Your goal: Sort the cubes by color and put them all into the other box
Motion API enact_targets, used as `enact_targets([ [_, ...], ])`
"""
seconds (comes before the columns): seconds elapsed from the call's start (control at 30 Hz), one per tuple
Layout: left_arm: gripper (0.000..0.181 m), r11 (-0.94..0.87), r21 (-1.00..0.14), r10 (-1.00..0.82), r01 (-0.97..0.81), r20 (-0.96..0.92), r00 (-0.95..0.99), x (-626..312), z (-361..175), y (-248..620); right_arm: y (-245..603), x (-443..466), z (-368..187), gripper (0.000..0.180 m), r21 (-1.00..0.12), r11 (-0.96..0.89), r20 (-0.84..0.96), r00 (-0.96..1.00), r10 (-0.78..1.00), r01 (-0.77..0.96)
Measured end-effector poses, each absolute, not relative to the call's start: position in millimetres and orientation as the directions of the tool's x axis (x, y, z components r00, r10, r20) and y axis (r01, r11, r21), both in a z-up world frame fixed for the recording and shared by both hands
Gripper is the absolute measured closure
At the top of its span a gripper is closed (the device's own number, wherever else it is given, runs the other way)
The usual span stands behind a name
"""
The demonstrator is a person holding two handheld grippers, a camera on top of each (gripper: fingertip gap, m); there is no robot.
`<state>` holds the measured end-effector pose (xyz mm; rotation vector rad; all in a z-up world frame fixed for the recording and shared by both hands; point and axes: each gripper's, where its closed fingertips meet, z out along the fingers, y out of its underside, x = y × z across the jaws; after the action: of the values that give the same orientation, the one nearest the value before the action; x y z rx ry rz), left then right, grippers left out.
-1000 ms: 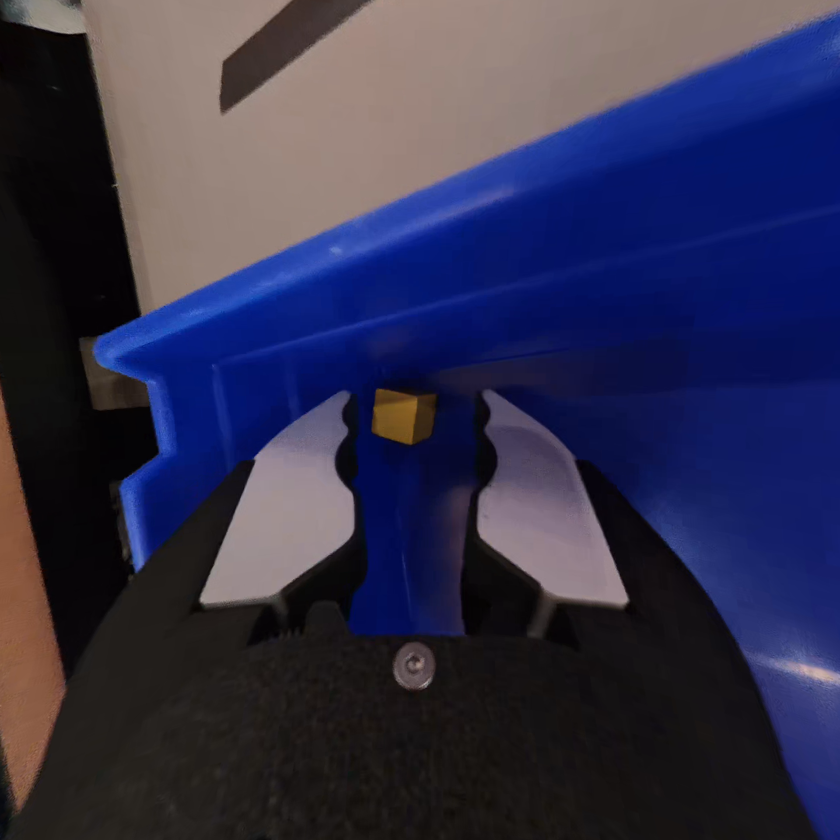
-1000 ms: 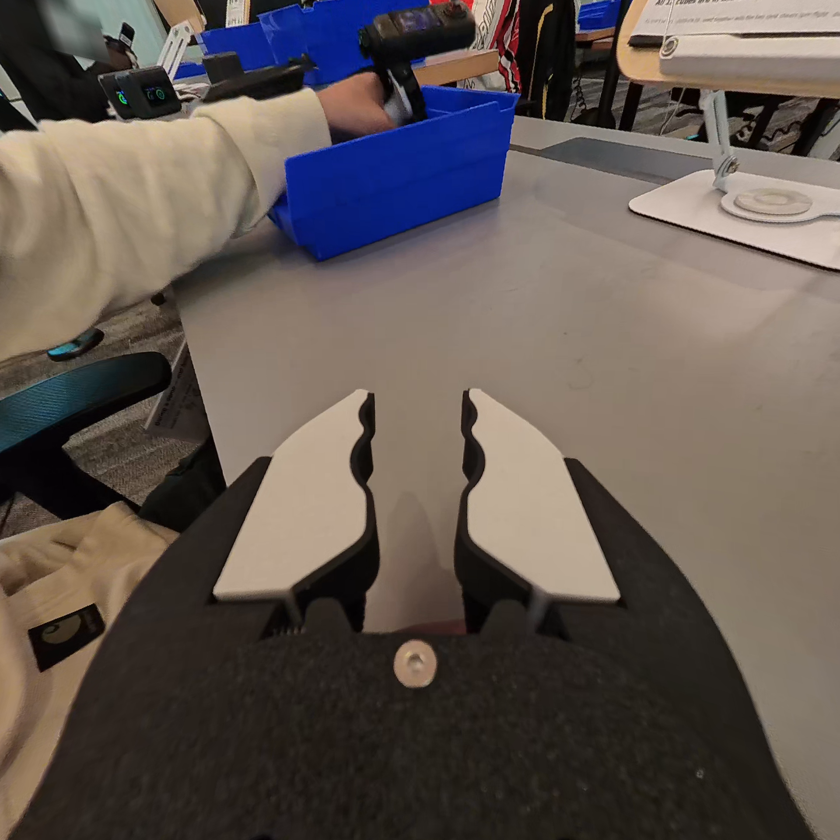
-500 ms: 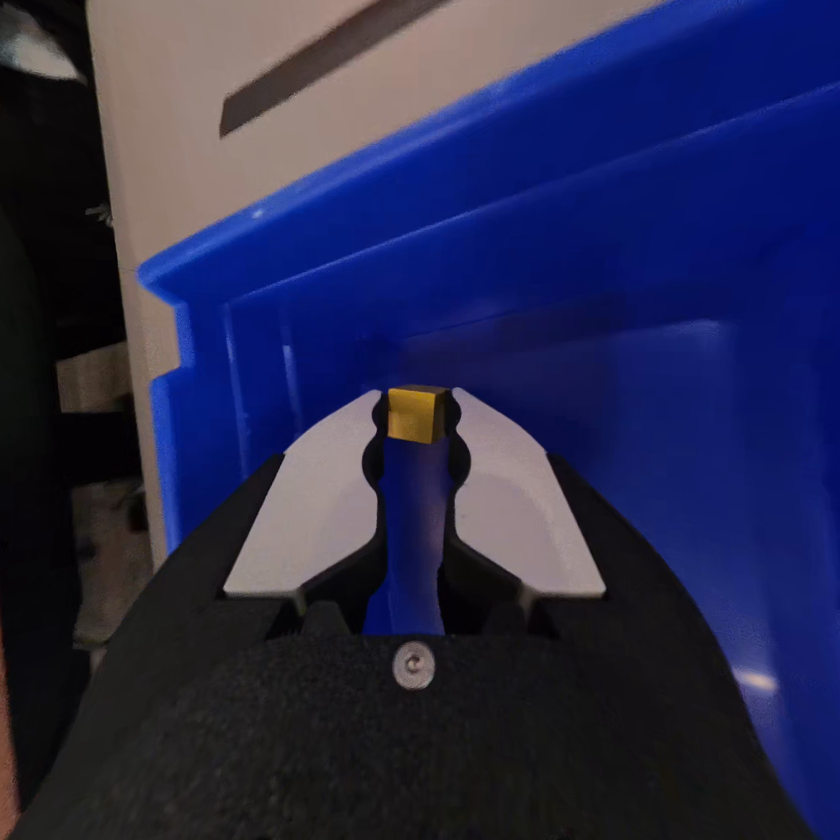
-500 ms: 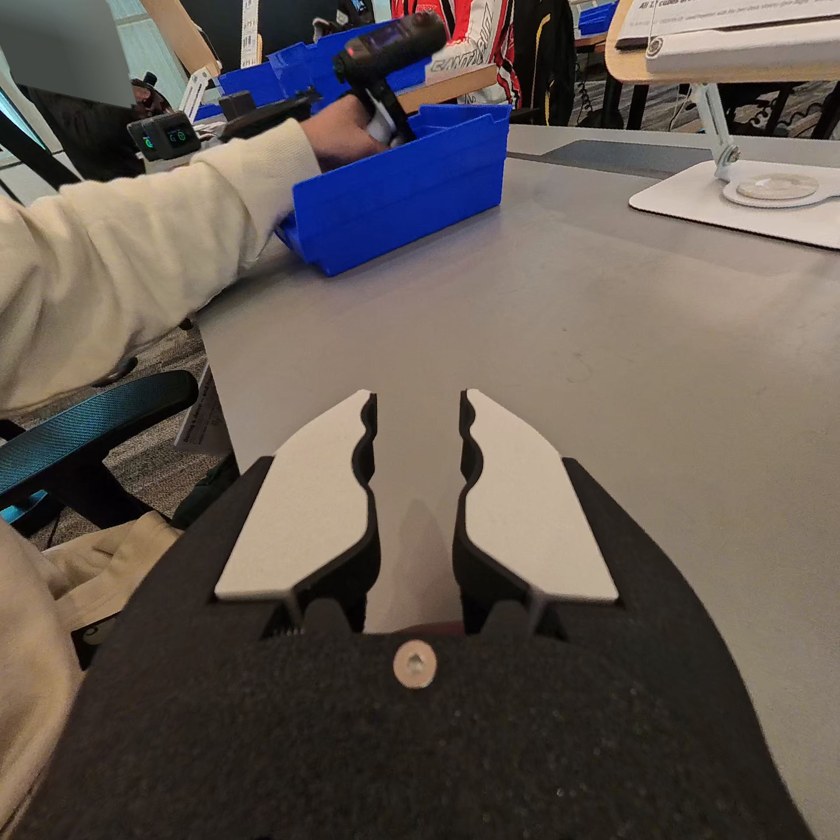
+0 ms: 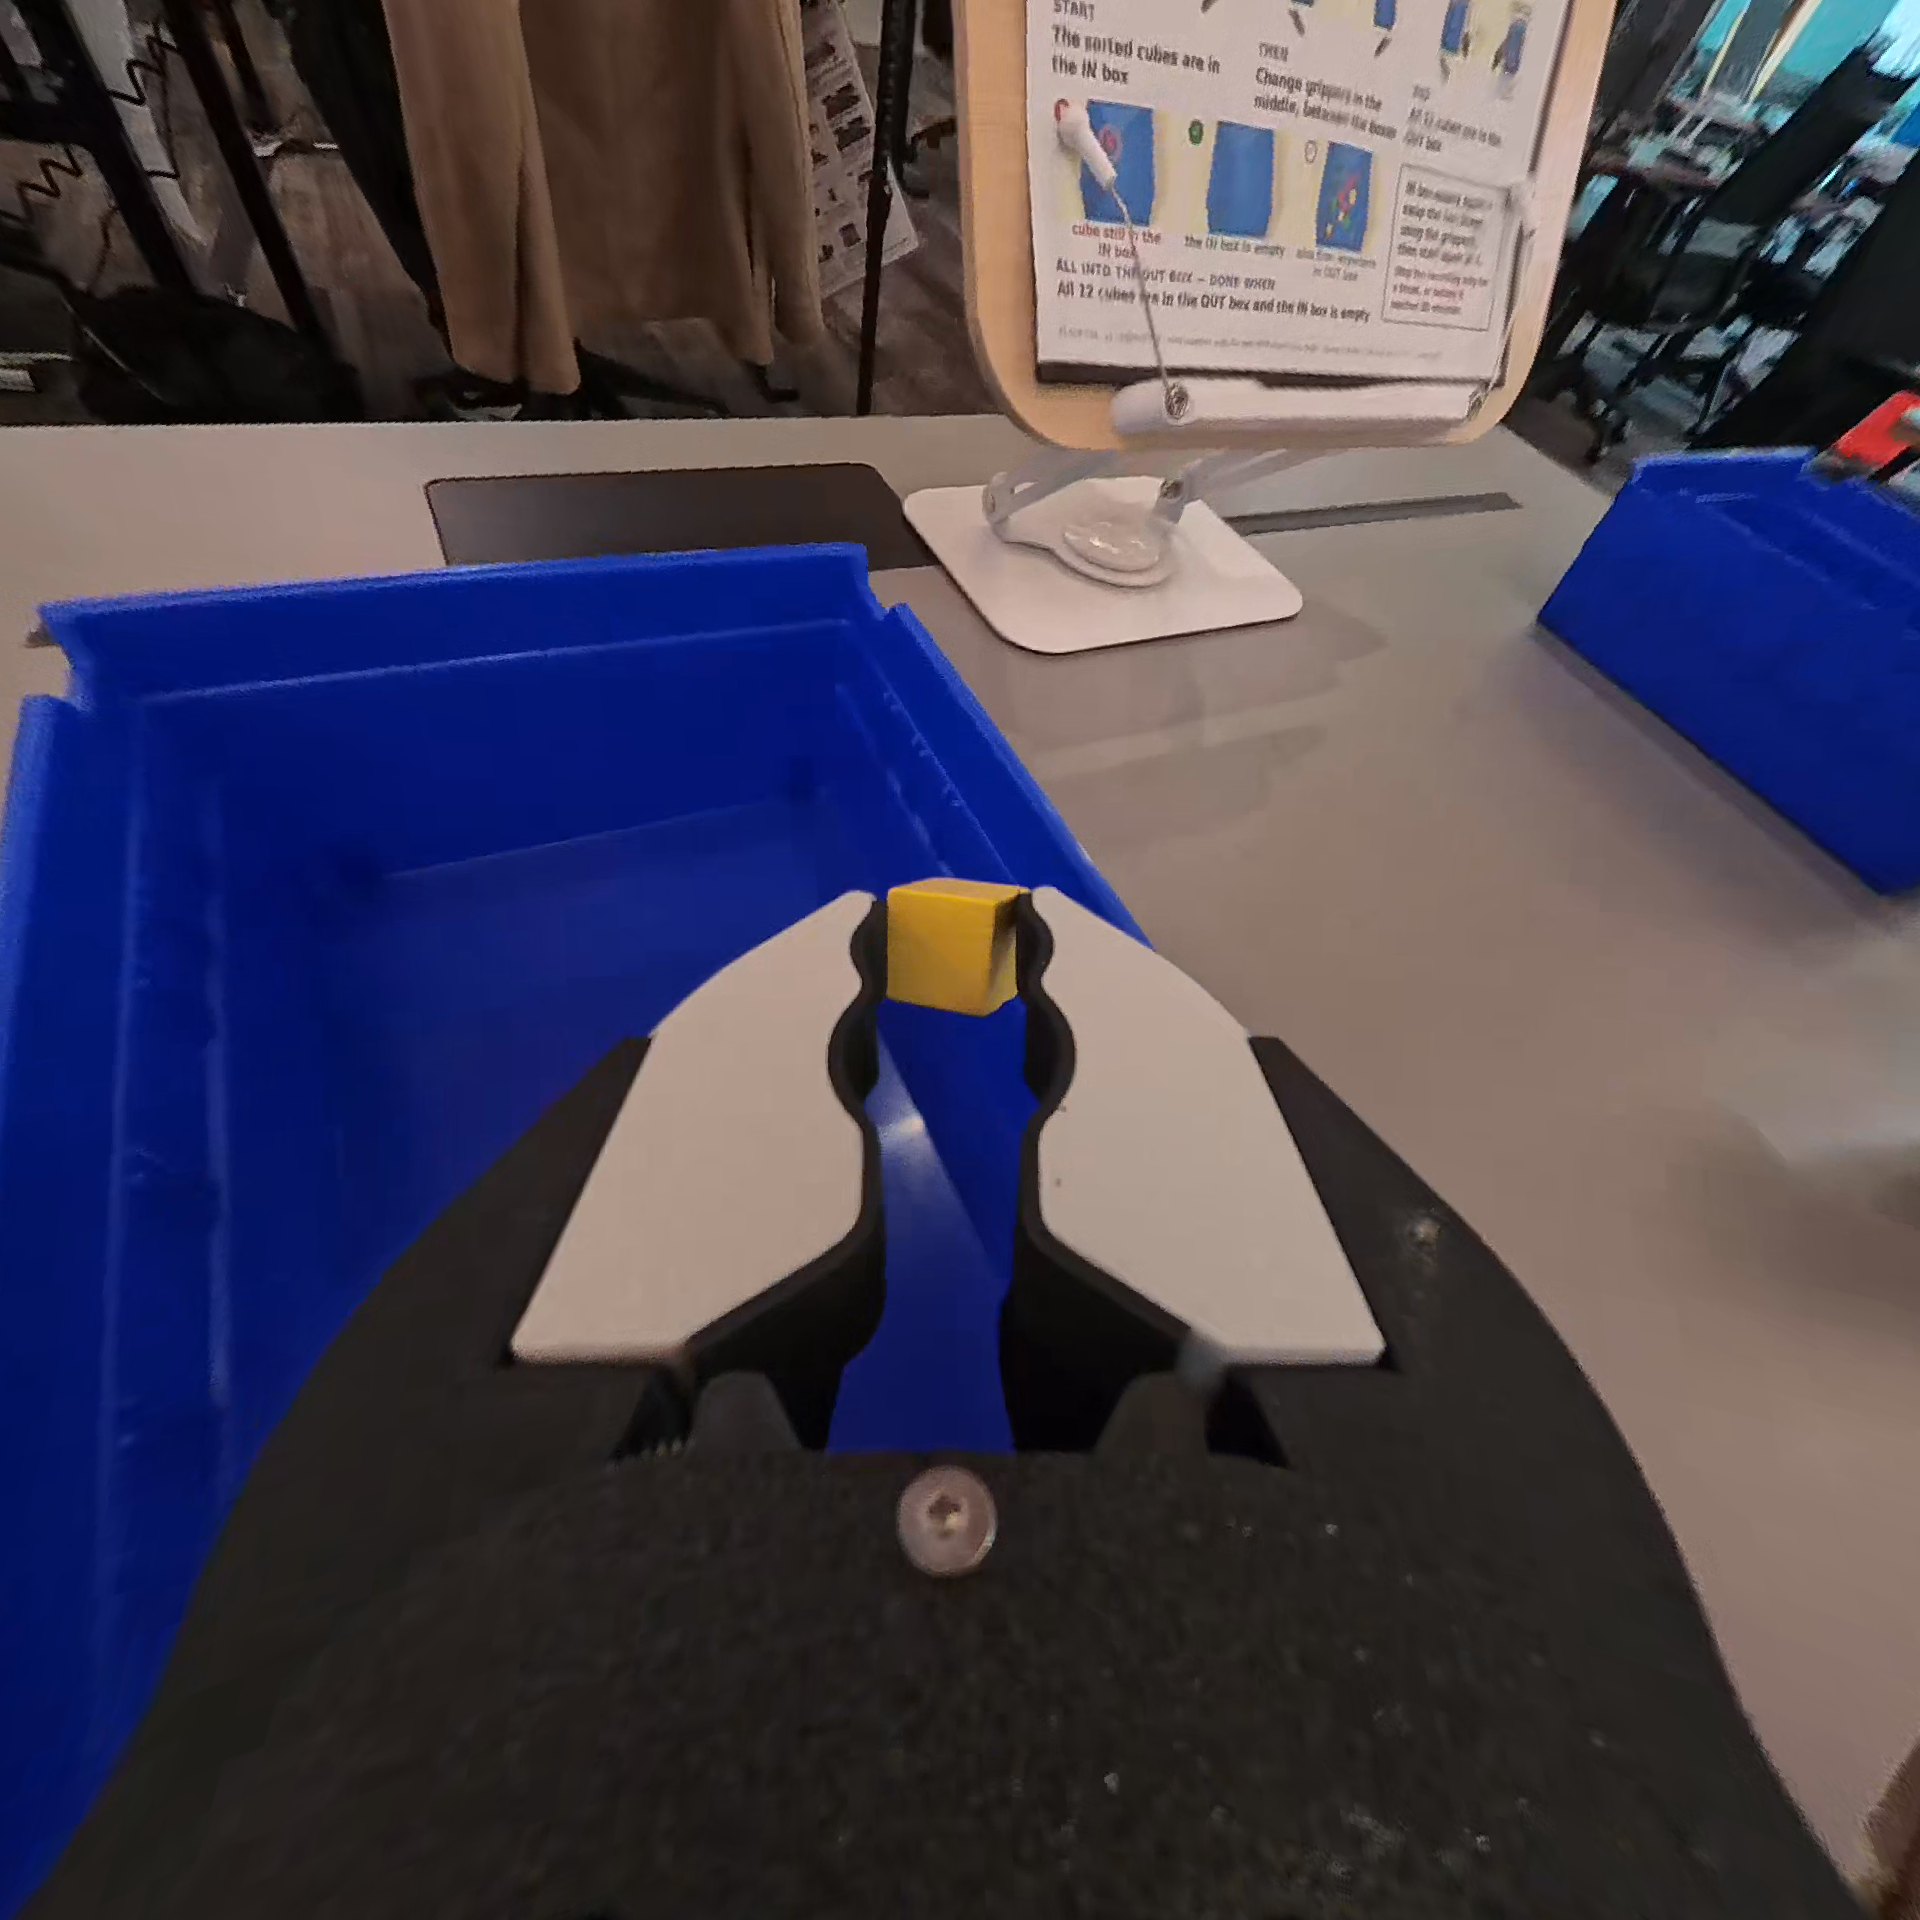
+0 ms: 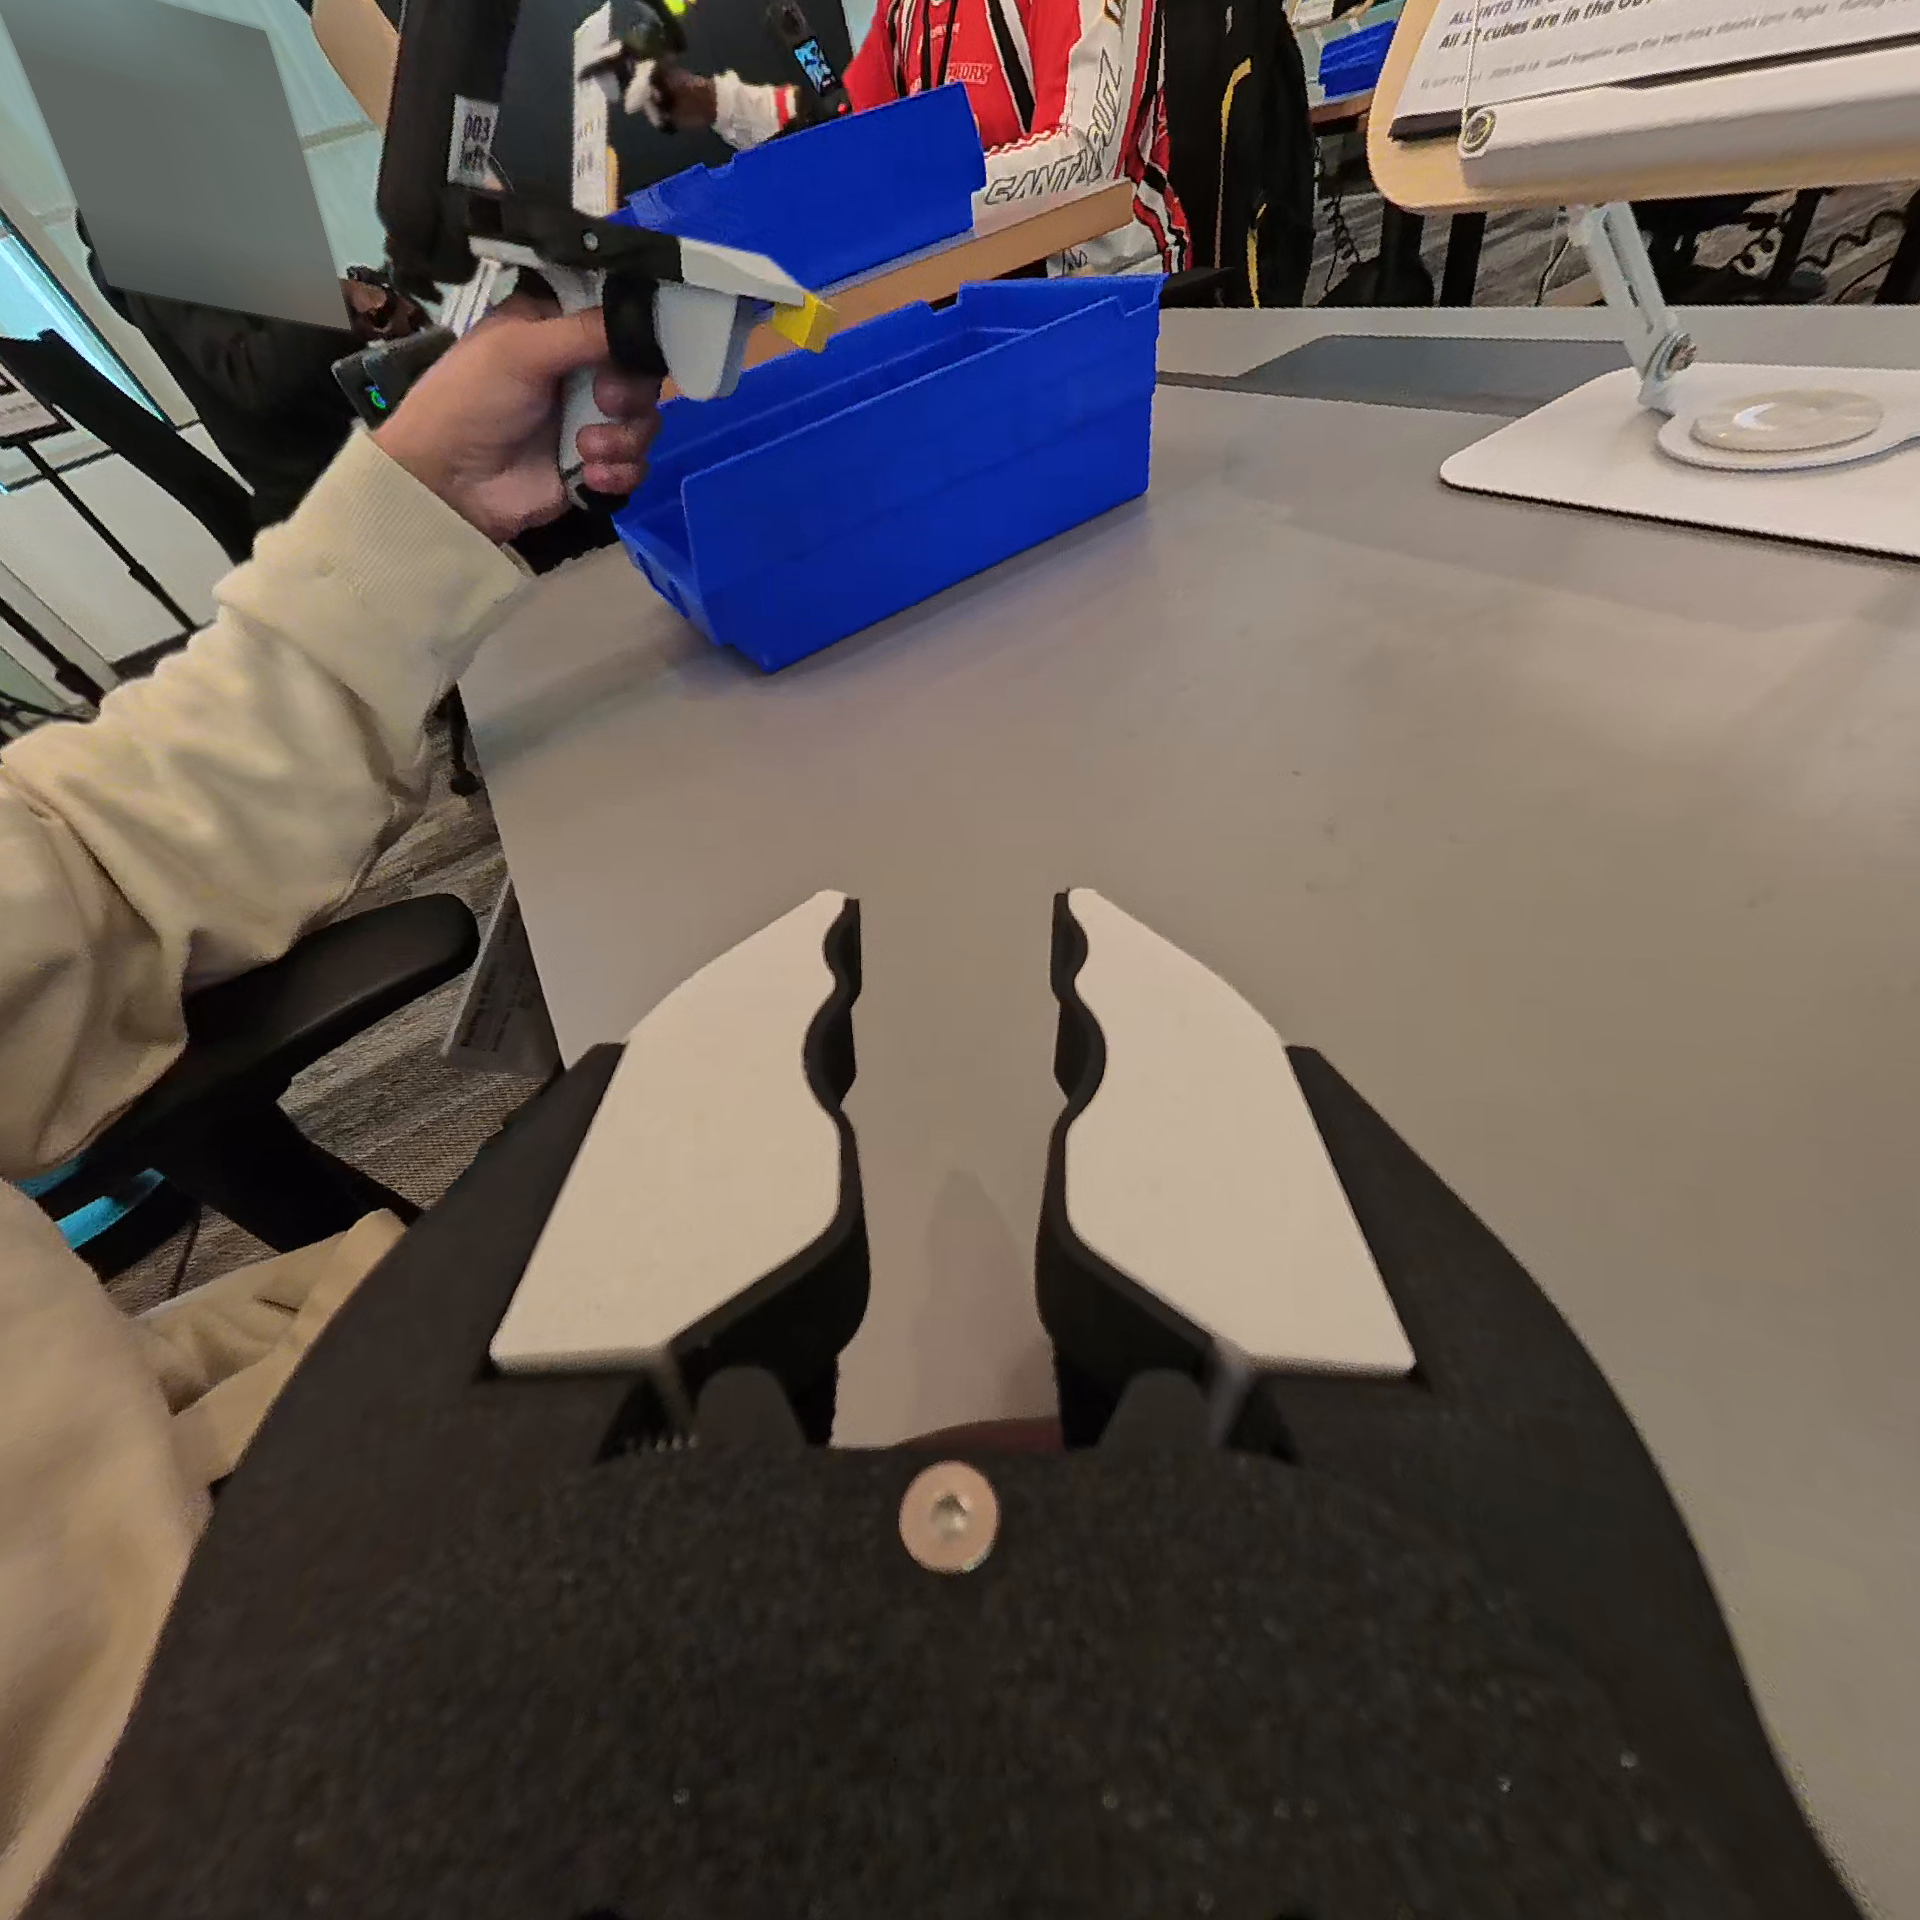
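The left claw point(image 5: 954, 940) pinches 1 yellow cube point(image 5: 948, 958) above the blue box point(image 5: 436, 748). The right claw point(image 6: 956, 935) is spread over the grey surface point(image 6: 1351, 831). A paper sign point(image 5: 1278, 177) stands behind.

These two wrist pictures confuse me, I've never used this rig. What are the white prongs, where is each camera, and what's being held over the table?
No robot here: a person holds a handheld gripper in each hand, and each camera looks forward along its two white fingers. In the left wrist view, the left gripper is shut on a yellow cube, lifted above a blue box. The right wrist view shows the right gripper open and empty above the grey table. A second blue box and a white stand carrying an instruction sheet also sit there.
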<state>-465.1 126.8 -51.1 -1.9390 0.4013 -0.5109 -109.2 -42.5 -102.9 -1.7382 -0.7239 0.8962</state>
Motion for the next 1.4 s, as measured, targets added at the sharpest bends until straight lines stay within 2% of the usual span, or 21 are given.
enact_targets([
  [0.2, 0.158, -0.386, -0.915, -0.657, 0.118, 0.363, 0.661, -437.2, -14.6, 111.1, -35.8, -116.6, -104.4, 0.143, -0.924, -0.381, -0.31, 0.51, 0.803, 0.038],
  [0.3, 0.158, -0.381, -0.912, -0.781, 0.151, 0.405, 0.475, -385.5, 20.4, 98.6, -19.8, -128.7, -69.9, 0.139, -0.898, -0.434, -0.428, 0.38, 0.82, -0.074],
  [0.4, 0.158, -0.392, -0.909, -0.853, 0.138, 0.416, 0.315, -319.2, 43.2, 88.2, 10.1, -143.0, -34.1, 0.137, -0.918, -0.38, -0.396, 0.315, 0.862, -0.114],
  [0.53, 0.158, -0.417, -0.903, -0.888, 0.1, 0.428, 0.165, -237.5, 44.7, 76.4, 37.3, -168.2, 3.0, 0.135, -0.925, -0.339, -0.373, 0.236, 0.897, -0.173],
  [0.67, 0.158, -0.464, -0.882, -0.881, 0.087, 0.469, 0.063, -191.1, 32.5, 66.9, 53.5, -175.5, 5.1, 0.135, -0.91, -0.354, -0.4, 0.231, 0.887, -0.215],
  [0.93, 0.158, -0.489, -0.872, -0.872, -0.001, 0.489, 0.038, -160.3, 4.4, 61.8, 57.4, -178.0, -12.0, 0.135, -0.87, -0.431, -0.474, 0.172, 0.863, -0.238],
  [0.97, 0.158, -0.493, -0.87, -0.87, -0.016, 0.492, 0.037, -156.6, 0.1, 59.8, 56.7, -178.2, -12.0, 0.139, -0.866, -0.436, -0.479, 0.158, 0.863, -0.243],
  [1.0, 0.159, -0.493, -0.87, -0.87, -0.024, 0.492, 0.039, -153.9, -3.5, 58.5, 55.2, -177.1, -11.0, 0.155, -0.867, -0.431, -0.473, 0.141, 0.87, -0.25],
  [1.07, 0.159, -0.493, -0.87, -0.869, -0.026, 0.492, 0.051, -153.0, -7.0, 58.6, 54.4, -175.1, -17.5, 0.157, -0.873, -0.441, -0.473, 0.142, 0.87, -0.207],
  [1.1, 0.152, -0.498, -0.867, -0.867, -0.024, 0.497, 0.041, -154.0, -6.0, 57.2, 54.3, -173.7, -18.9, 0.157, -0.874, -0.443, -0.473, 0.144, 0.869, -0.199],
  [1.17, 0.125, -0.517, -0.856, -0.856, 0.024, 0.517, -0.002, -162.2, 7.5, 53.8, 55.3, -169.9, -18.7, 0.157, -0.876, -0.434, -0.469, 0.161, 0.869, -0.211],
  [1.23, 0.117, -0.509, -0.857, -0.86, 0.08, 0.51, -0.003, -177.4, 22.8, 50.7, 54.8, -167.1, -19.6, 0.157, -0.885, -0.42, -0.454, 0.176, 0.873, -0.199],
  [1.33, 0.099, -0.402, -0.915, -0.898, 0.035, 0.402, 0.18, -202.0, 12.8, 46.0, 51.1, -159.3, -20.6, 0.157, -0.906, -0.385, -0.416, 0.21, 0.884, -0.177],
  [1.4, 0.098, -0.313, -0.949, -0.878, -0.047, 0.27, 0.395, -223.6, -14.7, 48.1, 46.6, -149.7, -25.0, 0.157, -0.922, -0.351, -0.383, 0.254, 0.888, -0.162],
])
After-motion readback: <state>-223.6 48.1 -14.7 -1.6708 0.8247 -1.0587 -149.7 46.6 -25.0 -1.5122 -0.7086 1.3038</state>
